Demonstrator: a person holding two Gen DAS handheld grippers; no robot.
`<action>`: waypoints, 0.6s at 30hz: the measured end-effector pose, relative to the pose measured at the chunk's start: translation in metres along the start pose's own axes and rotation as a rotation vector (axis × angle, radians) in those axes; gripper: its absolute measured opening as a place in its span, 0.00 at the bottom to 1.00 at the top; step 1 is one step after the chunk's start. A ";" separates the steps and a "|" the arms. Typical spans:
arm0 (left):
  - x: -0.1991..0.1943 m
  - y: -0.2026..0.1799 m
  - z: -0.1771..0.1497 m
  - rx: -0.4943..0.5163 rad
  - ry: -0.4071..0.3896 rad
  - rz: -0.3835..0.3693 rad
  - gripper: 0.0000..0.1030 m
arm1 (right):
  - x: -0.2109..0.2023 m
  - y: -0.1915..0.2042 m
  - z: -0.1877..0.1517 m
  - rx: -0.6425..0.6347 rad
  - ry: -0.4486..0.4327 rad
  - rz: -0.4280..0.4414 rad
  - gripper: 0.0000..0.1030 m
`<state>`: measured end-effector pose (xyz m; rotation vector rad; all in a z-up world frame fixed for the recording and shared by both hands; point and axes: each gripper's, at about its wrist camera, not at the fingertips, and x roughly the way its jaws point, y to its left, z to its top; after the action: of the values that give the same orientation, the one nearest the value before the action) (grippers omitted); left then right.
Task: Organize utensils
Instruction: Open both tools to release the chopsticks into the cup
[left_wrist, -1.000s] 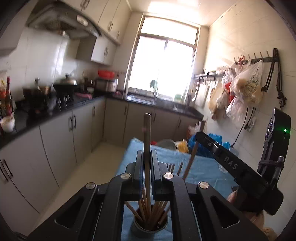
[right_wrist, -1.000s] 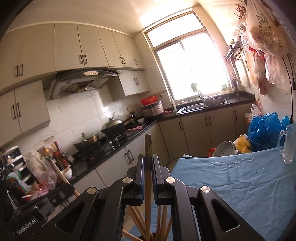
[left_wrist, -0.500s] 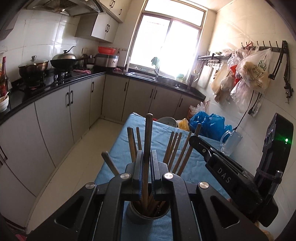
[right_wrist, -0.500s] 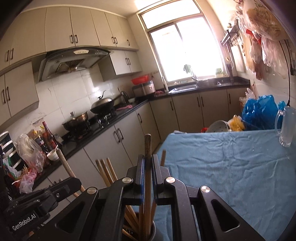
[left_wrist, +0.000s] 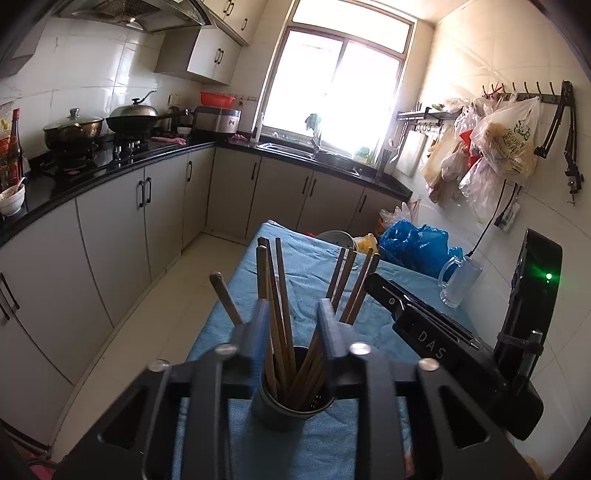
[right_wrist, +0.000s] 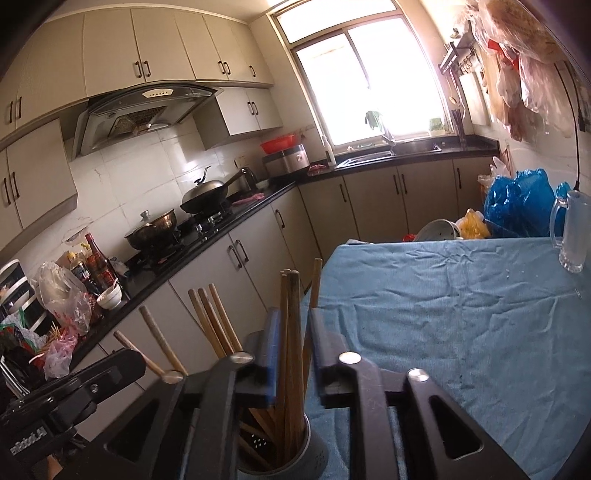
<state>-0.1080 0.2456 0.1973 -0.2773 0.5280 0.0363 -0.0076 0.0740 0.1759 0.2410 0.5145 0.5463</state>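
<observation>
Chopsticks (left_wrist: 280, 295), roughly ten, bunched in one grey holder (left_wrist: 284, 410) near the table's (right_wrist: 443, 314) left edge, both grippers, left gripper (left_wrist: 291, 314) and right gripper (right_wrist: 293, 325), spread wide, holding nothing, one glass mug (left_wrist: 458, 280) at the right edge

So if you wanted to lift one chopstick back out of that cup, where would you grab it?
Probably by its top end, coming straight down from above. The chopsticks stand nearly upright in the cup, fanned apart at their tips but bunched together inside, so only the upper ends offer room for two fingers. The lone one leaning left looks easiest.
</observation>
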 end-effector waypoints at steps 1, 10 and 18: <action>-0.002 -0.001 -0.001 0.001 -0.004 0.002 0.28 | -0.002 -0.001 0.000 0.004 -0.004 -0.001 0.29; -0.026 -0.003 -0.013 -0.016 -0.044 0.030 0.48 | -0.029 -0.017 -0.004 0.054 -0.030 -0.029 0.45; -0.033 -0.005 -0.030 -0.029 -0.053 0.097 0.56 | -0.056 -0.034 -0.021 0.060 -0.042 -0.104 0.54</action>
<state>-0.1506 0.2343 0.1898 -0.2778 0.4881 0.1448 -0.0452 0.0168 0.1694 0.2806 0.4997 0.4247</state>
